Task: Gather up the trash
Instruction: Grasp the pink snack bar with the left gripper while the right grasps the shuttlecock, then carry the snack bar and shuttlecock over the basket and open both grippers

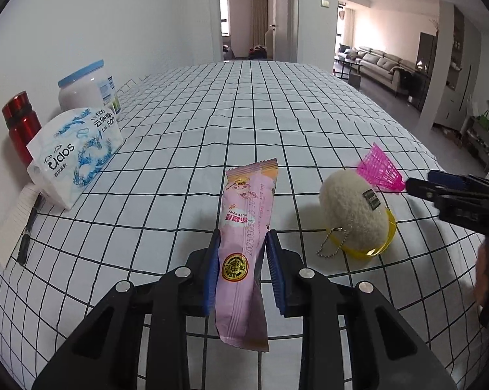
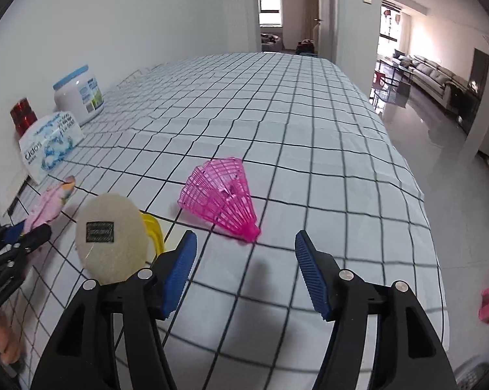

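Left wrist view: my left gripper [image 1: 241, 269] is clamped on the pink snack wrapper [image 1: 244, 237], held above the checked tablecloth [image 1: 212, 123]. My right gripper [image 2: 244, 269] stands open, empty; the pink shuttlecock [image 2: 221, 198] lies just beyond at twelve o'clock, the plush keychain [image 2: 111, 240] at ten.

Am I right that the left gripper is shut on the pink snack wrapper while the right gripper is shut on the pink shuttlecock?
Not quite. The left gripper is shut on the pink snack wrapper, but the right gripper is open: in the right wrist view the pink shuttlecock lies on the checked cloth just ahead of its fingertips, untouched.
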The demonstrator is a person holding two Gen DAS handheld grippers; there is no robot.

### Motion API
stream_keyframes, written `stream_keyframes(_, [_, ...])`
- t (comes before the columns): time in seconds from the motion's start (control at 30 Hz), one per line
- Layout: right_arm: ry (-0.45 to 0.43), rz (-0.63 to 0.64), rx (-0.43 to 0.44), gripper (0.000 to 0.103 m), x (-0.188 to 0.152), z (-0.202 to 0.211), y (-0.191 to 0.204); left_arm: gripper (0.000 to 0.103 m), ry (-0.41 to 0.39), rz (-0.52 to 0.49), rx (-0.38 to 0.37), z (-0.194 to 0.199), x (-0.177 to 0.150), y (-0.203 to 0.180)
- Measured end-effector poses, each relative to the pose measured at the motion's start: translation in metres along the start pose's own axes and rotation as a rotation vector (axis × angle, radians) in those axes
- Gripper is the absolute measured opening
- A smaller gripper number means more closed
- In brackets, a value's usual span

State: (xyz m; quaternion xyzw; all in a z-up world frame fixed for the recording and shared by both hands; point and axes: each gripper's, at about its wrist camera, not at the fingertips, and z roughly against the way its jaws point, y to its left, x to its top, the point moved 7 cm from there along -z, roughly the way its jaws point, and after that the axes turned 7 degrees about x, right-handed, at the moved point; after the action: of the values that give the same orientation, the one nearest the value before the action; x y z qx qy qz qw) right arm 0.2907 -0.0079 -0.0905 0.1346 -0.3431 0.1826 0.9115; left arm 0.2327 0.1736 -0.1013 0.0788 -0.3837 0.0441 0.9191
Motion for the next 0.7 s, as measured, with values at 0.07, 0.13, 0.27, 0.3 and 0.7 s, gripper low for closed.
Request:
stream_keyframes(0.07, [0.015,0.024,-0.003,0.060,0.003,-0.008,0.004,0.028,-0.009,0.005,-0.004,0.003,0.001,0.001])
stream_keyframes(0.13, [0.031,0.053,-0.017,0.060,0.007,-0.019,0.010,0.028,-0.021,0.009,-0.006,0.006,0.002,0.002])
stream_keyframes(0.27, [0.056,0.060,-0.029,0.060,0.013,-0.036,0.012,0.028,-0.027,0.015,-0.017,0.010,0.003,0.002])
stream_keyframes(0.3, [0.062,0.052,-0.024,0.060,0.015,-0.040,0.011,0.028,-0.026,0.018,-0.022,0.011,0.003,0.002])
stream_keyframes(0.7, [0.032,0.008,0.001,0.033,0.013,-0.031,0.023,0.028,-0.055,-0.001,-0.038,0.020,0.004,-0.003])
